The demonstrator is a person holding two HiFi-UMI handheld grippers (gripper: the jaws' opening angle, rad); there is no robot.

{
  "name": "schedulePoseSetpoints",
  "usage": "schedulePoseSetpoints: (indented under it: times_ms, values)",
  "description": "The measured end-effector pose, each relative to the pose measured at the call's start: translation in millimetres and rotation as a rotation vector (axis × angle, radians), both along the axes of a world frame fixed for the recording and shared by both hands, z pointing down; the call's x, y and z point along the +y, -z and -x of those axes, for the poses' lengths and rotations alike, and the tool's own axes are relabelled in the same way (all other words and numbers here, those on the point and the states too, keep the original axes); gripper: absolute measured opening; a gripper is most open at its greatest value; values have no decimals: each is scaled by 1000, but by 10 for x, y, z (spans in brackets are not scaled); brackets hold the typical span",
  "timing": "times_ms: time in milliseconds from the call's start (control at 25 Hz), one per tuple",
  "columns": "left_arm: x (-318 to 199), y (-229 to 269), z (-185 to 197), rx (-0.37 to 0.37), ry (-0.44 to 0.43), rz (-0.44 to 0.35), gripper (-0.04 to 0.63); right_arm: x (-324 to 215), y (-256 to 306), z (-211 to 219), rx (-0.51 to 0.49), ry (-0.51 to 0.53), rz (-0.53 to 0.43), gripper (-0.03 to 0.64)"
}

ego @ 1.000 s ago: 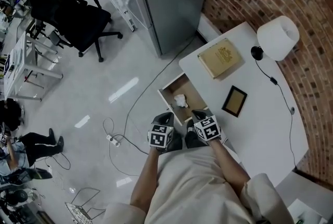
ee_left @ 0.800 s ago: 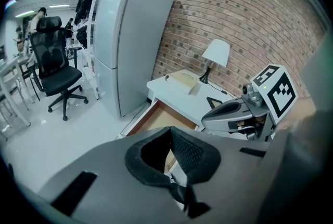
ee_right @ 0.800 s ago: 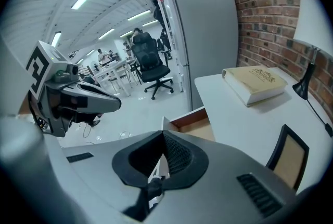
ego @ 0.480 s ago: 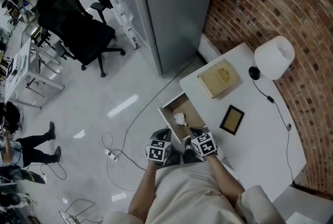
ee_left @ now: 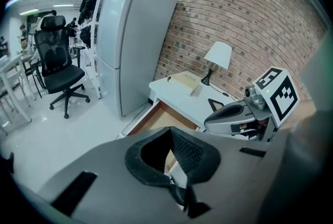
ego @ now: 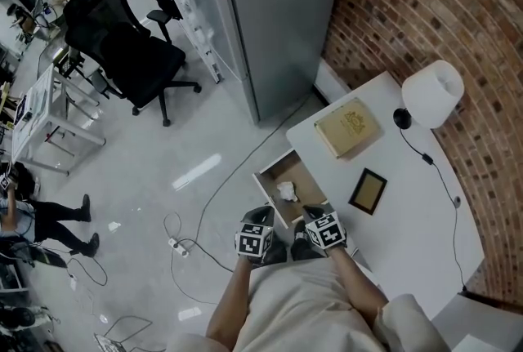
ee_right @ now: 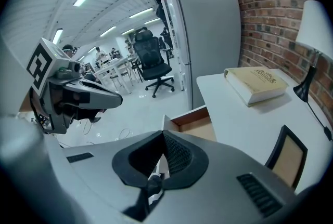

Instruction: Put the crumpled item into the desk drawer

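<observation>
Evidently little has changed: the wad (ego: pixel 286 192) is left lying in the open drawer (ego: pixel 304 180), unmoved. The left gripper (ego: pixel 260 216) and right gripper (ego: pixel 313 215) are held just short of it, jaws closed and empty. Placement is judged done.

Crumpled item (ego: pixel 286 192) in drawer (ego: pixel 301 176), book (ego: pixel 349 127) and frame (ego: pixel 368 191) on desk (ego: pixel 409 207), lamp (ego: pixel 433 93) behind

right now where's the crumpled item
In the head view, the crumpled item lies inside the open desk drawer, near the picture's middle and left of the picture frame.
</observation>
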State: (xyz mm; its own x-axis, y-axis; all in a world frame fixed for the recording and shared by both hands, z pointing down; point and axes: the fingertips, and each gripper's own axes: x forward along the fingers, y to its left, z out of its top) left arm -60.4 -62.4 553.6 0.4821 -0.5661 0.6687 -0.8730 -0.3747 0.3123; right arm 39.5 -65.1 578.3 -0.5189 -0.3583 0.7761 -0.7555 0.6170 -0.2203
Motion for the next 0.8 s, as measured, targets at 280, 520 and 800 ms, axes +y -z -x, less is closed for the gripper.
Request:
schedulePoseSetpoints:
  times_ms: [280,520,800]
  values:
    - [65,-18,43,1,9,5,15,61,-13,1,7,1,16,26]
    - [101,-33,110,1,30,16,15,61,21,32,-8,9,-7,26]
    - [128,-10,81,-3,20,13,15,71,33,38,-7,12,-23,26]
